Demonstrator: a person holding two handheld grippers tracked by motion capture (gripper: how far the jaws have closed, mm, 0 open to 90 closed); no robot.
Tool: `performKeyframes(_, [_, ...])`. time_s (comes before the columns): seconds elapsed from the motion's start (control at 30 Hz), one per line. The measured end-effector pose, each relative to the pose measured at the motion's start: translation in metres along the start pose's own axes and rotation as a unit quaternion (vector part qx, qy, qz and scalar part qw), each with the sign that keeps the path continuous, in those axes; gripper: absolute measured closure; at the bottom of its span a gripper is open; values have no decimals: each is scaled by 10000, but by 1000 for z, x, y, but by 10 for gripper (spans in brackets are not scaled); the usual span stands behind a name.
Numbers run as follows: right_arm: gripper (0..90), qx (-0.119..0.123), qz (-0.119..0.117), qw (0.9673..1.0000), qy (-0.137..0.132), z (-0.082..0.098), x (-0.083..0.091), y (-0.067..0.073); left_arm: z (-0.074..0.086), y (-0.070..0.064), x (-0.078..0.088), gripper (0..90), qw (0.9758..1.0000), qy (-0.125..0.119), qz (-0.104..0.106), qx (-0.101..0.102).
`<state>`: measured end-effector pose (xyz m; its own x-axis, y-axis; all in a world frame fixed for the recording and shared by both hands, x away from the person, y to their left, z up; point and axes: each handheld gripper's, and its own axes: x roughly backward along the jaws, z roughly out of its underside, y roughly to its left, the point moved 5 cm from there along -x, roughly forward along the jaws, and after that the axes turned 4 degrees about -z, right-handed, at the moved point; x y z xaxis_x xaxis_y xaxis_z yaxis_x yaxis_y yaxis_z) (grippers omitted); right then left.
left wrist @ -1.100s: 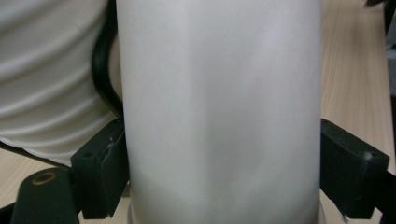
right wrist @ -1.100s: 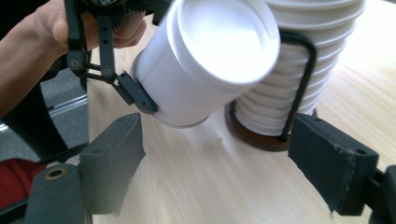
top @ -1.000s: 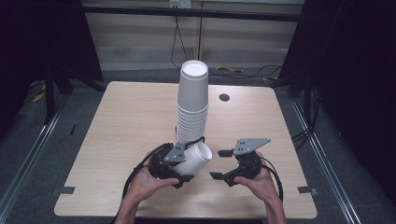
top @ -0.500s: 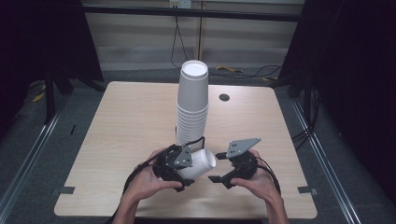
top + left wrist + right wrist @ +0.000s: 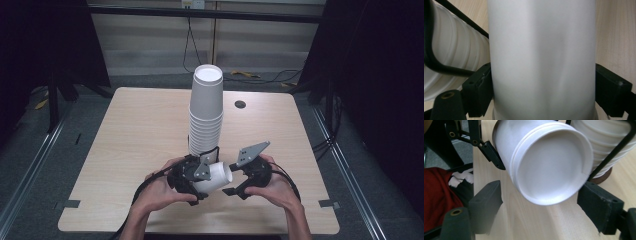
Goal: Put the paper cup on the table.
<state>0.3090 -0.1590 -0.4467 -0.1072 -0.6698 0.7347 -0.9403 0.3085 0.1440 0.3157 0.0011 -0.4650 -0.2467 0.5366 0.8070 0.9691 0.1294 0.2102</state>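
Note:
My left gripper [image 5: 204,174] is shut on a white paper cup [image 5: 217,176], held on its side just above the table with its closed bottom toward the right. In the left gripper view the cup's wall [image 5: 541,60] stands between the pads [image 5: 480,85], which press on both sides. My right gripper [image 5: 231,179] is open, and its jaws stand on either side of the cup's bottom end [image 5: 549,162] without pressing it. Ridge lines at that end suggest more than one nested cup. A tall stack of white cups [image 5: 206,115] stands upright just behind both grippers.
The light wooden table [image 5: 140,130] has a small black round spot [image 5: 240,104] at the back right. The stack [image 5: 604,145] rests on a dark base [image 5: 602,179]. A black cable [image 5: 439,66] crosses in front of the stack.
The left gripper has tipped the cup lower and turned its bottom toward the right. The right gripper has come left, so its jaws now flank the cup's end.

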Motion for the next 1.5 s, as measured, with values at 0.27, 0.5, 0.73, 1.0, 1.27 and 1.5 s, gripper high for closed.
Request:
performKeyframes(0.27, [134, -139, -237, 9990, 359, -3, -7, -6, -3, -4, -6, 148, 9999, 127, 76, -67])
performKeyframes(0.5, [145, 20, -433, 9978, 505, -4, -11, -4, -4, -9, -10, 148, 9997, 167, 133, -99])
performKeyframes(0.73, [166, 103, -610, 9961, 623, -8, -17, -2, -5, -11, -12, 148, 9980, 356, 246, -459])
performKeyframes(1.0, [181, 120, -700, 9949, 711, -9, -21, -2, -6, -10, -10, 147, 9966, 433, 281, -639])
performKeyframes(1.27, [189, 134, -727, 9941, 796, -9, -21, -2, -7, -16, -14, 146, 9991, 146, 305, -267])
performKeyframes(1.5, [217, 149, -745, 9941, 772, -9, -22, -1, -5, -17, -16, 145, 9987, 109, 388, -306])
